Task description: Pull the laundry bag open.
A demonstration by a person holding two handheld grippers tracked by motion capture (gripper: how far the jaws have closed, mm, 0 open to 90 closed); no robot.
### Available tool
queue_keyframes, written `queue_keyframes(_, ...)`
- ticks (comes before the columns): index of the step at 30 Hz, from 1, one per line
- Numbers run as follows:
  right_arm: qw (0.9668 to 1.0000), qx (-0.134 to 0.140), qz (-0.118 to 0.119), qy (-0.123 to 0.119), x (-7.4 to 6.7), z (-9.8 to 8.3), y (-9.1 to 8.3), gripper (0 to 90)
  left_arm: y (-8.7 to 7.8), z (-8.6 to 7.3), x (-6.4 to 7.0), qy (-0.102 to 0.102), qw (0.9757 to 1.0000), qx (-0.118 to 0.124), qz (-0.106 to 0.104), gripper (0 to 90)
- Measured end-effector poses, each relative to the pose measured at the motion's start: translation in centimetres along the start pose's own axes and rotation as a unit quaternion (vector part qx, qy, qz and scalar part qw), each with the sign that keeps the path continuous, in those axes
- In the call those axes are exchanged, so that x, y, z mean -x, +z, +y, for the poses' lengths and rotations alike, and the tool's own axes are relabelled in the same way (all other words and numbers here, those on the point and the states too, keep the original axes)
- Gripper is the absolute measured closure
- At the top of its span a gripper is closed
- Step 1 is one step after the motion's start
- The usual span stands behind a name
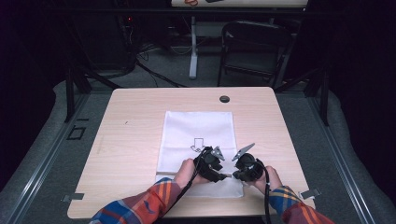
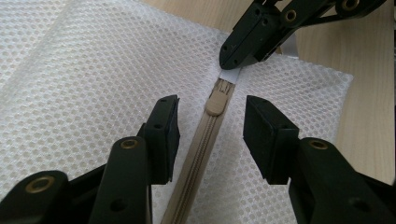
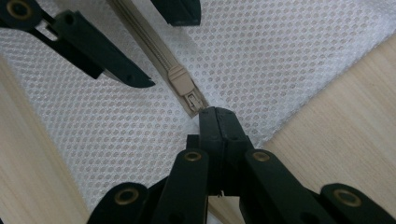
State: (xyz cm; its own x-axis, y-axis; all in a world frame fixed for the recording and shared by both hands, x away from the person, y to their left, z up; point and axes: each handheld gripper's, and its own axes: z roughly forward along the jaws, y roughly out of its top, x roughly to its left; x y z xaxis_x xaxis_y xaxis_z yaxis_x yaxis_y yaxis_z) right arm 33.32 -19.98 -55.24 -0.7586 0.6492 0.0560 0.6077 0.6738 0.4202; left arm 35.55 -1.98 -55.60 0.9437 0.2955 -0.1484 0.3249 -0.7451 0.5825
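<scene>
A white mesh bag [image 1: 196,130] lies flat on the wooden table [image 1: 135,121], its beige zipper [image 2: 198,158] along the near edge. My left gripper [image 2: 211,114] stands open with a jaw on either side of the zipper, just behind the beige slider [image 2: 215,103]; the pads do not touch it. My right gripper [image 3: 215,114] is shut on the white end tab of the zipper [image 2: 231,74], right beyond the slider [image 3: 180,79]. Seen from above, both grippers meet tip to tip, left [image 1: 223,174] and right [image 1: 235,175], at the bag's front edge.
A black outline mark [image 1: 198,143] is printed on the bag just beyond the grippers. A black round grommet [image 1: 224,99] sits near the table's far edge. A dark folding chair [image 1: 254,46] and cables stand on the floor behind. Bare wood lies to both sides of the bag.
</scene>
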Motion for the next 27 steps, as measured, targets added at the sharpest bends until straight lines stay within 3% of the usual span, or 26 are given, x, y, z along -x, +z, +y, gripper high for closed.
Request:
queue_keyframes(13,0.9999,-0.002,0.004,-0.010,-0.1,0.0,0.0,90.0,1.1,0.3,0.6,0.035,0.9993,-0.011,0.007,66.6)
queue_keyframes(20,0.9998,-0.009,-0.001,-0.015,-0.1,0.1,0.0,90.0,1.0,0.4,0.7,0.047,0.9988,-0.002,0.015,71.6)
queue_keyframes(23,1.0000,0.007,0.000,-0.001,-0.3,0.0,0.2,90.0,1.2,0.4,0.8,0.048,0.9988,0.004,0.012,71.2)
queue_keyframes(25,0.9999,-0.008,-0.001,-0.014,-0.1,0.1,0.0,90.0,1.3,0.4,0.8,0.050,0.9987,-0.001,0.010,71.8)
queue_keyframes(27,0.9999,-0.005,-0.001,-0.011,-0.2,0.1,0.0,90.0,1.6,0.4,1.0,0.052,0.9986,-0.008,0.005,75.1)
